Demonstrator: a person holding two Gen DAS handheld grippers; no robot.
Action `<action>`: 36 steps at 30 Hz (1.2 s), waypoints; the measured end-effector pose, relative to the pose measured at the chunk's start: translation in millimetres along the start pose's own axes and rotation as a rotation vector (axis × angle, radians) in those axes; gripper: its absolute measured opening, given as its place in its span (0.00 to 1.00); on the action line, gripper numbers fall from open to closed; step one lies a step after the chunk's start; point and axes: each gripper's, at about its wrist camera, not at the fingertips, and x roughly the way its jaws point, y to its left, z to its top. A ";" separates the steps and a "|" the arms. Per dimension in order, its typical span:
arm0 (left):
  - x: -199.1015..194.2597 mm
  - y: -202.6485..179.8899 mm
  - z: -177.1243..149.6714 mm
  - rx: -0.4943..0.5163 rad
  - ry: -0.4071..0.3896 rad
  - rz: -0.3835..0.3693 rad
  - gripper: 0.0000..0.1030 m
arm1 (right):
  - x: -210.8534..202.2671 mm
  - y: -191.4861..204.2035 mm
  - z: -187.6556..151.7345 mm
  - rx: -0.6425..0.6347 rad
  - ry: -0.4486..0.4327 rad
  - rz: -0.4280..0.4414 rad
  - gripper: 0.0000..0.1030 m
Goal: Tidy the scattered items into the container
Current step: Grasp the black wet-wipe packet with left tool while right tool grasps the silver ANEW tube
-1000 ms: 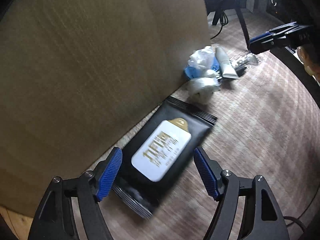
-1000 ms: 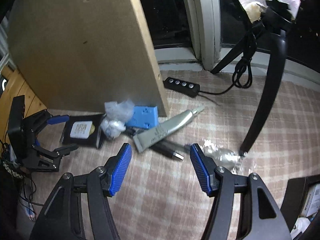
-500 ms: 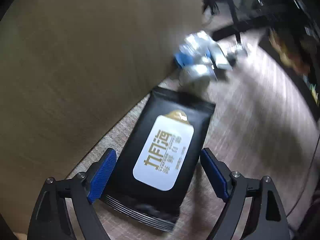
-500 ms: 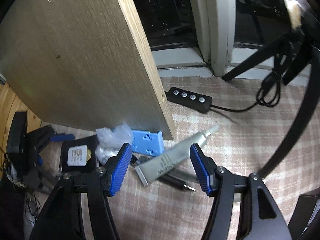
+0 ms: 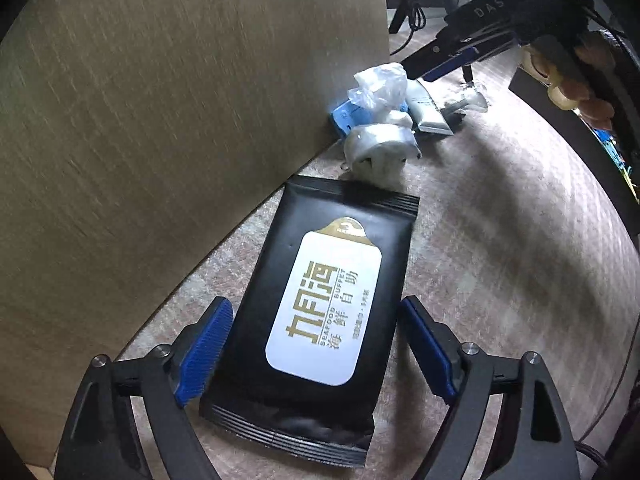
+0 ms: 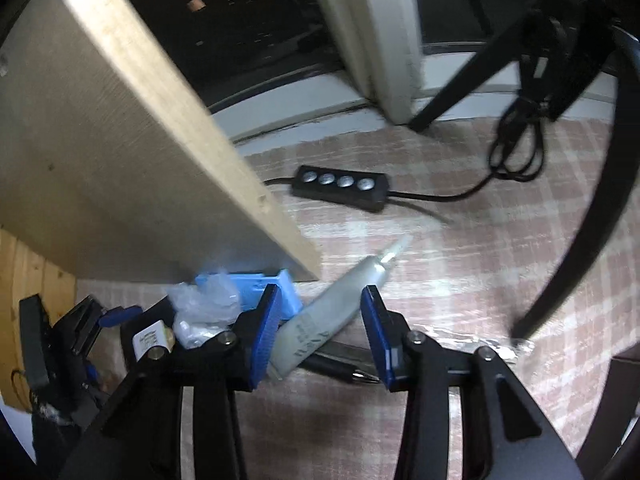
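A black wet-wipe packet with a white label lies flat on the checked mat. My left gripper is open and straddles its lower half, a blue pad close to each long edge. In the right wrist view a silver tube lies slanted between the jaws of my right gripper. Those jaws are closing; the left pad is at the tube's flat end and the right pad stands apart from it. A black pen lies under the tube. A blue plastic piece and a crumpled clear bag sit to the left.
A large wooden board leans upright right behind the items. A black button controller with its cable lies further back, a dark curved leg stands at right, and a clear wrapper lies by it. A dark box corner shows at the right edge.
The left gripper came closer over the packet and its jaws widened. The right gripper moved down to the tube and its jaws narrowed around it.
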 end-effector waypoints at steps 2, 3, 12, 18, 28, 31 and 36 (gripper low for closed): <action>2.5 0.5 5.0 -0.001 -0.002 -0.002 0.81 | -1.7 -0.2 0.5 0.014 0.001 -0.006 0.40; 3.9 -0.4 6.0 0.002 -0.004 0.001 0.81 | 1.0 1.6 1.7 0.008 0.016 -0.016 0.40; 2.5 -16.3 5.3 0.013 -0.029 -0.009 0.73 | 22.0 3.5 6.3 0.046 0.028 -0.049 0.38; 2.9 -32.0 7.5 0.017 -0.041 -0.003 0.67 | 18.8 7.0 -3.9 0.011 0.003 -0.034 0.16; -10.1 -80.1 -21.0 -0.012 -0.083 -0.003 0.64 | -17.1 8.6 -40.2 -0.014 -0.028 0.098 0.08; -15.5 -101.1 -32.8 -0.025 -0.097 0.005 0.64 | -33.9 9.0 -59.0 -0.032 -0.034 0.126 0.08; -24.6 -132.6 -45.7 -0.103 -0.112 -0.019 0.62 | -59.7 -4.0 -84.2 -0.049 -0.065 0.165 0.08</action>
